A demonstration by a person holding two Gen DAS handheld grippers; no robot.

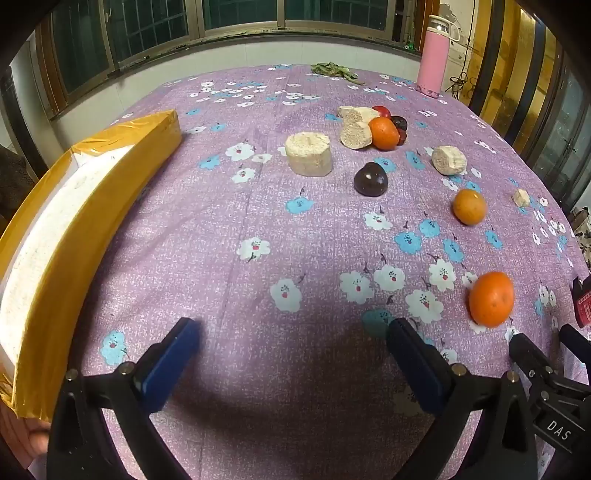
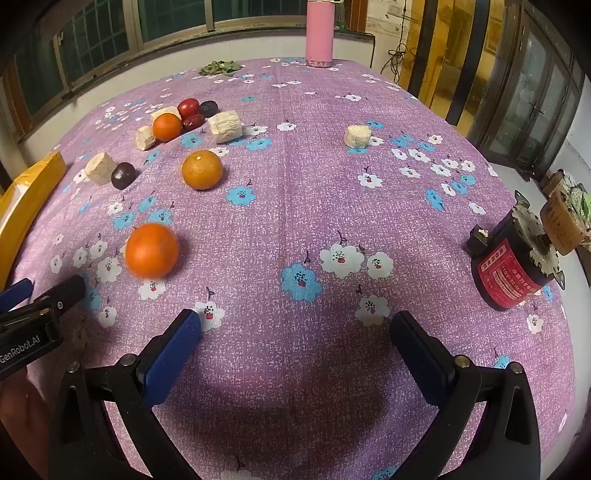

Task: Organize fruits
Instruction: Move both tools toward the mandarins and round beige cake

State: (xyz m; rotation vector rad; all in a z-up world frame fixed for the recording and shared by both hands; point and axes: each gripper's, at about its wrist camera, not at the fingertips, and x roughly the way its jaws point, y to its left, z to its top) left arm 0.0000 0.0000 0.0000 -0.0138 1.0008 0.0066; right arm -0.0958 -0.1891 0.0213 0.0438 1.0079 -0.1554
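On the bench [image 2: 295, 206], under a purple flowered cloth: three oranges, the nearest orange [image 2: 151, 250] lying just ahead of both tools, a second orange [image 2: 202, 170] farther back, a third orange [image 2: 167, 127] in a far cluster with dark plums [image 2: 208, 108] and pale foam chunks [image 2: 226, 126]. A yellow tray [image 1: 55, 236] lies along the left edge, a pink bottle [image 2: 320, 33] stands at the far end. Left gripper [image 1: 293, 328] and right gripper [image 2: 295, 328] both hover with fingers spread wide, holding nothing.

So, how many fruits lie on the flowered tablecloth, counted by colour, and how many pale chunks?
Orange fruits: 3
Dark purple fruits: 2
Red fruits: 2
Pale chunks: 5
Total: 12
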